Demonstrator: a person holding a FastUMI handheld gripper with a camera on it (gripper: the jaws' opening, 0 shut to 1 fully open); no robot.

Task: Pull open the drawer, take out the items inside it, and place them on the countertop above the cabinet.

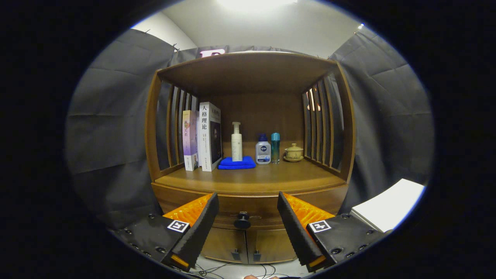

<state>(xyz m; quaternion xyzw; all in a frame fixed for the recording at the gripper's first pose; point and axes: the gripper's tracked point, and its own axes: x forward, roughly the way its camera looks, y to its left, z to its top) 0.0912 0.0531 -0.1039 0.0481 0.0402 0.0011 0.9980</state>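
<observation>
Drawer (pixel 248 211) first: a stiff wooden front, likely heavy enough to need a steady straight pull, and its small dark knob (pixel 242 220) is the one place to grip. Low in the frame's centre, that knob sits between the jaws, a little beyond their tips. Gripper (pixel 248 201) is spread wide, grasping nothing. Drawer looks closed, under the cabinet's table (pixel 248 180).

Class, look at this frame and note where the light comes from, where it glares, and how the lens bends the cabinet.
Gripper view: the ceiling light overhead blows out to white glare; the cabinet posts bow outward from fisheye distortion; the knob sits dim in shade, between the open tool fingers.
</observation>
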